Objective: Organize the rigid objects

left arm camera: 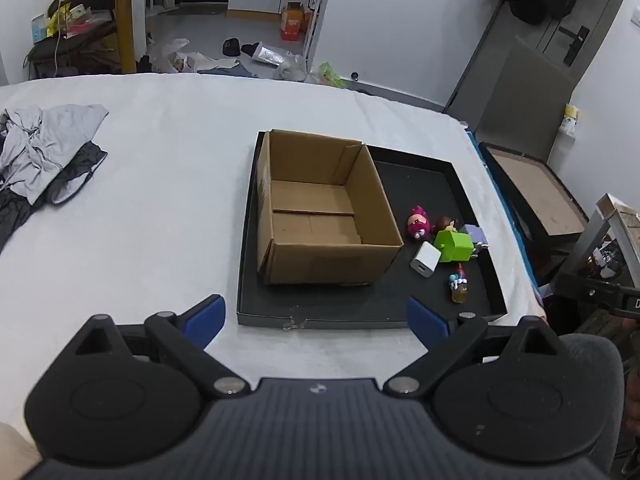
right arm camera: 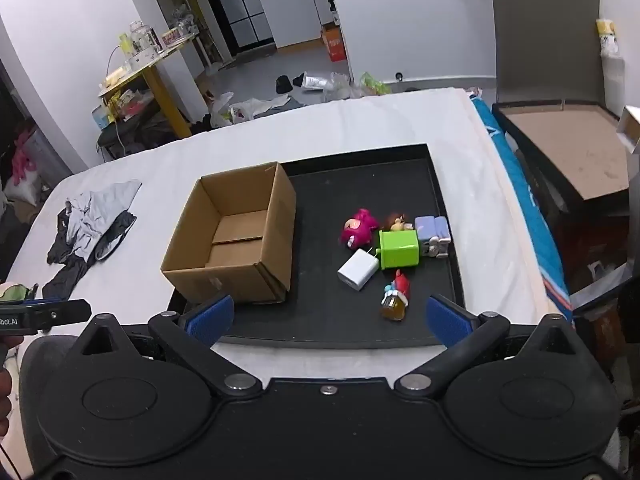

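Observation:
An open, empty cardboard box [left arm camera: 320, 208] [right arm camera: 236, 240] stands in the left part of a black tray [left arm camera: 440, 296] [right arm camera: 360, 184] on a white-covered table. Right of the box lie a pink figure [left arm camera: 418, 222] [right arm camera: 358, 228], a green cube [left arm camera: 454, 245] [right arm camera: 399, 249], a white charger [left arm camera: 426, 260] [right arm camera: 358, 270], a lilac block [left arm camera: 476, 234] [right arm camera: 432, 229], a brown-haired figure [right arm camera: 397, 222] and a small amber bottle toy [left arm camera: 459, 286] [right arm camera: 395, 298]. My left gripper [left arm camera: 316, 318] is open and empty before the tray's near edge. My right gripper [right arm camera: 330, 318] is open and empty, just short of the bottle toy.
Crumpled grey and black clothes [left arm camera: 44, 156] [right arm camera: 92, 224] lie on the table's left. A dark bin with a cardboard insert [left arm camera: 536, 196] [right arm camera: 568, 148] stands right of the table. A cluttered floor and a yellow table [left arm camera: 120, 4] lie beyond the far edge.

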Tool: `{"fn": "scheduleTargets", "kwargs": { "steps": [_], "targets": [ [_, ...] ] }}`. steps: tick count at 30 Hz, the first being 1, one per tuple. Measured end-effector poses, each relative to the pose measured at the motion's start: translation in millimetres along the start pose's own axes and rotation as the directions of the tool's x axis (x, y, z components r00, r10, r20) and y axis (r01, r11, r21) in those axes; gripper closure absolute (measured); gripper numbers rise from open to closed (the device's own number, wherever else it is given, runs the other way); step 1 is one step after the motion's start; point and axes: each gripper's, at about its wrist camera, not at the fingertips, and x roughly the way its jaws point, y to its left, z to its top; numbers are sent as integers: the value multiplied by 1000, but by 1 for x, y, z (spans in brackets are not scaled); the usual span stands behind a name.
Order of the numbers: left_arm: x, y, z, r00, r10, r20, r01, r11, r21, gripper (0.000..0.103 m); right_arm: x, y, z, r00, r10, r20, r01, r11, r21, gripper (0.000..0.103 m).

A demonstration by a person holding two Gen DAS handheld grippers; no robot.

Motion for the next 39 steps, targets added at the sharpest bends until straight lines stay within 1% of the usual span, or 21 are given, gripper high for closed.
{"fn": "scheduleTargets", "kwargs": {
  "steps": [3, 4, 5, 6, 7, 8, 9, 10, 15, 19, 26, 31, 39],
  "targets": [
    [1, -3, -1, 1000, 21, 2, -21, 1000, 13, 7, 0, 2, 0, 1000, -2, 16, 2, 1000, -17, 0],
    [3, -1, 4, 999, -8, -31, 8, 1000, -15, 7, 0, 3, -1, 1000, -1, 20, 2, 1000, -18, 0],
    [3, 3, 2, 999, -30, -20, 29, 999, -35, 7, 3, 6, -4, 1000, -2, 2, 2, 1000, -23, 0],
    [1, 5, 0, 999, -36, -12, 35, 999, -41, 7, 4, 6, 0, 1000, 9, -17, -9, 1000, -12, 0],
    [0, 9, -1, 999, -44, -10, 43, 998, -49, 7, 3, 8, -1, 1000, 12, -8, -12, 1000, -13, 0],
    [-1, 10, -2, 999, -40, -10, 39, 998, -46, 7, 3, -2, 0, 999, 47, -5, -47, 999, 12, 0],
    [-1, 11, -4, 999, -39, -8, 38, 998, -44, 7, 5, -4, -1, 999, 47, -1, -47, 999, 15, 0],
    [5, 3, 0, 999, -29, -24, 28, 999, -39, 7, 5, -3, -3, 999, 43, -1, -43, 999, 12, 0],
    [5, -2, 0, 998, -49, -30, 48, 998, -39, 7, 6, -6, -2, 998, 56, -22, -55, 998, 22, 0],
    [5, -9, -1, 997, -57, -43, 56, 998, -21, 7, 4, -5, -1, 998, 50, -24, -50, 999, 17, 0],
    [7, -13, 4, 996, -80, -51, 79, 997, -21, 7, 3, -5, -2, 998, 48, -40, -47, 999, 23, 0],
    [14, -15, 5, 994, -76, -72, 76, 997, -10, 7, 6, -4, -3, 998, 48, -48, -47, 999, 21, 0],
    [18, -18, 7, 994, -78, -82, 78, 997, -4, 7, 9, -14, -4, 997, 56, -49, -53, 997, 57, 0]
  ]
}}
